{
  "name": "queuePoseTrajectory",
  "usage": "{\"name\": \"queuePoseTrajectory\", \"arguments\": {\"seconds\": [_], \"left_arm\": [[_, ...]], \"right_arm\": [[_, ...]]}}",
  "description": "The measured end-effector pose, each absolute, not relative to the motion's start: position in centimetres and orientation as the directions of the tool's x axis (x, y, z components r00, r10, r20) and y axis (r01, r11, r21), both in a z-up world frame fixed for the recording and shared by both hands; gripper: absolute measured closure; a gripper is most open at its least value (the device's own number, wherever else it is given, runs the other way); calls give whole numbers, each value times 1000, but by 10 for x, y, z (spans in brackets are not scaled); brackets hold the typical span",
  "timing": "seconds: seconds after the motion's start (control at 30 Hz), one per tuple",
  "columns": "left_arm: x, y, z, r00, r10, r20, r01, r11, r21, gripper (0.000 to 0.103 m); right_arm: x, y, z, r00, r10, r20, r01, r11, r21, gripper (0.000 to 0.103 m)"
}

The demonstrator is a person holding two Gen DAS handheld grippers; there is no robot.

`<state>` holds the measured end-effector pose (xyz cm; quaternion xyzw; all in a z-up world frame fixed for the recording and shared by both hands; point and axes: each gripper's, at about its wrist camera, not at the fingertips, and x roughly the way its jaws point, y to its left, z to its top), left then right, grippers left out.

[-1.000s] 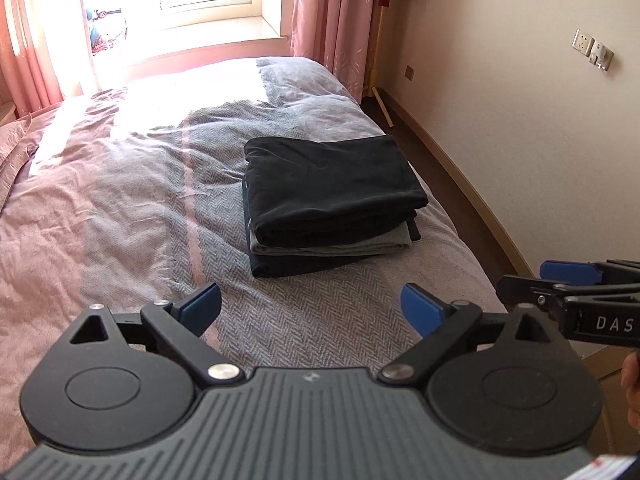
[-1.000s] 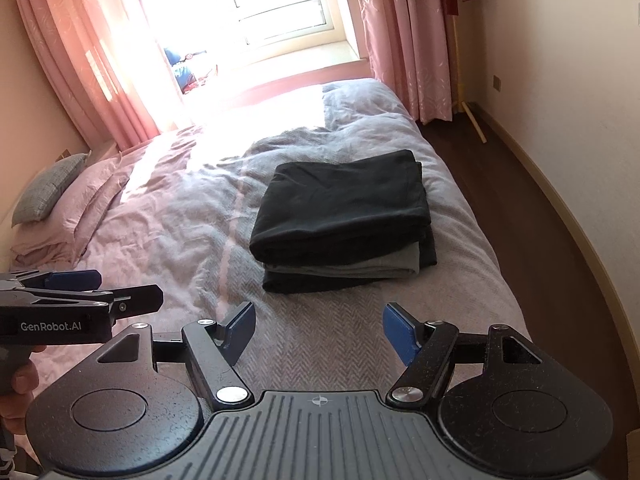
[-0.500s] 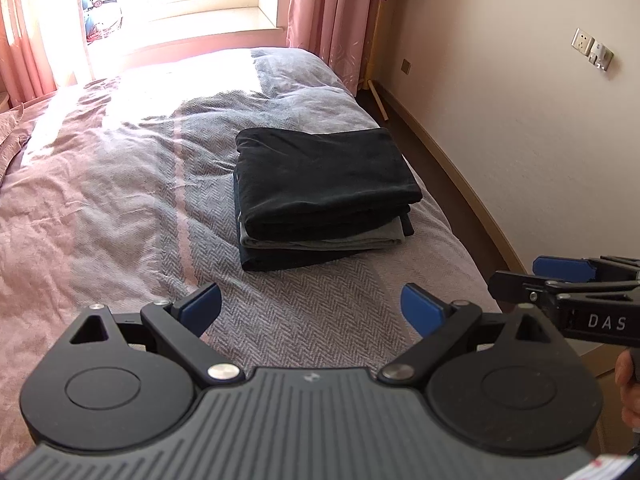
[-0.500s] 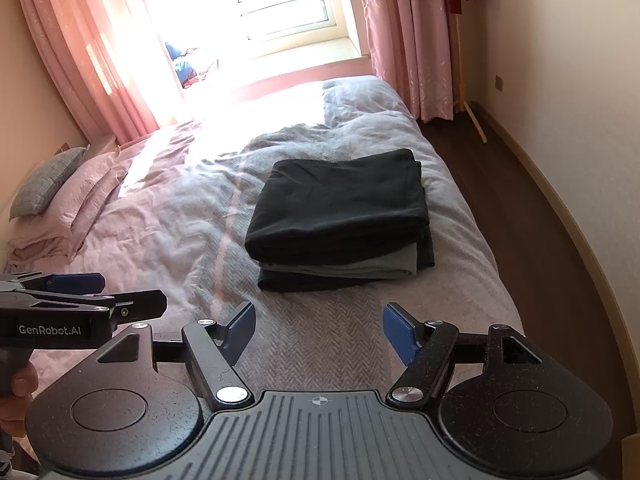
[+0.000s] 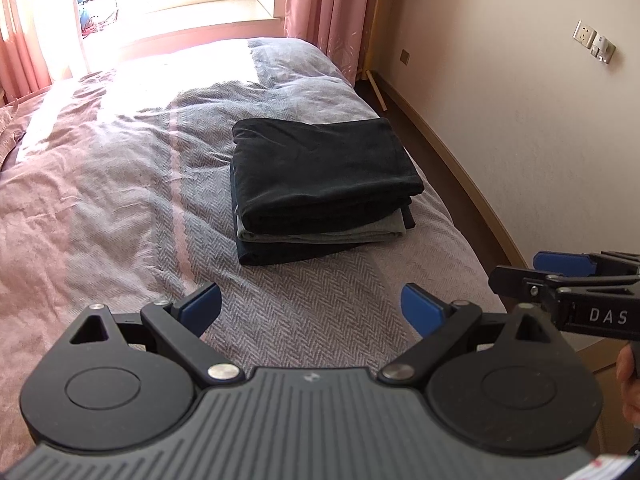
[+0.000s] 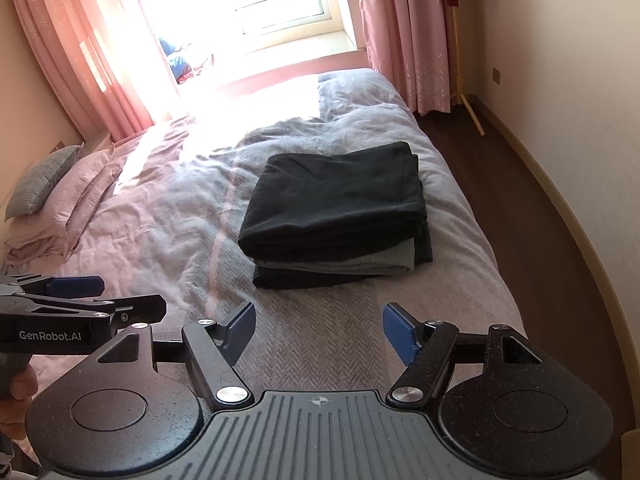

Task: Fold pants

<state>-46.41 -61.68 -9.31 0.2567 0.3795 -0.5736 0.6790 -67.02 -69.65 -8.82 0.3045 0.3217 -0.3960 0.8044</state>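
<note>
A stack of folded pants (image 5: 324, 184) (image 6: 336, 216) lies on the bed: dark pants on top, a grey pair under them, a dark pair at the bottom. My left gripper (image 5: 312, 306) hovers open over the near part of the bed, well short of the stack, nothing between its blue pads. My right gripper (image 6: 318, 326) is open too, also short of the stack and holding nothing. Each gripper shows in the other's view: the right one (image 5: 576, 280) at the right edge, the left one (image 6: 68, 300) at the left edge, held by a hand (image 6: 20, 392).
The bed (image 5: 120, 200) has a pink and grey herringbone cover, sunlit at the far end. Pillows (image 6: 52, 196) lie at the left. Pink curtains (image 6: 400, 32) frame the window. A wall (image 5: 520, 100) and dark floor strip (image 6: 520, 184) run along the bed's right side.
Both grippers have drifted slightly; in the left wrist view the stack has shifted a little to the left and up. The jaws stay open and the stack lies unmoved.
</note>
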Motion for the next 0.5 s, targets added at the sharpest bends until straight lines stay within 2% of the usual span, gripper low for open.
{"name": "queuePoseTrajectory", "arguments": {"seconds": [0.5], "left_arm": [[-464, -619, -95, 48, -582, -812, 976, 201, -86, 8]], "right_arm": [[-668, -699, -90, 473, -440, -763, 836, 498, 230, 35]]}}
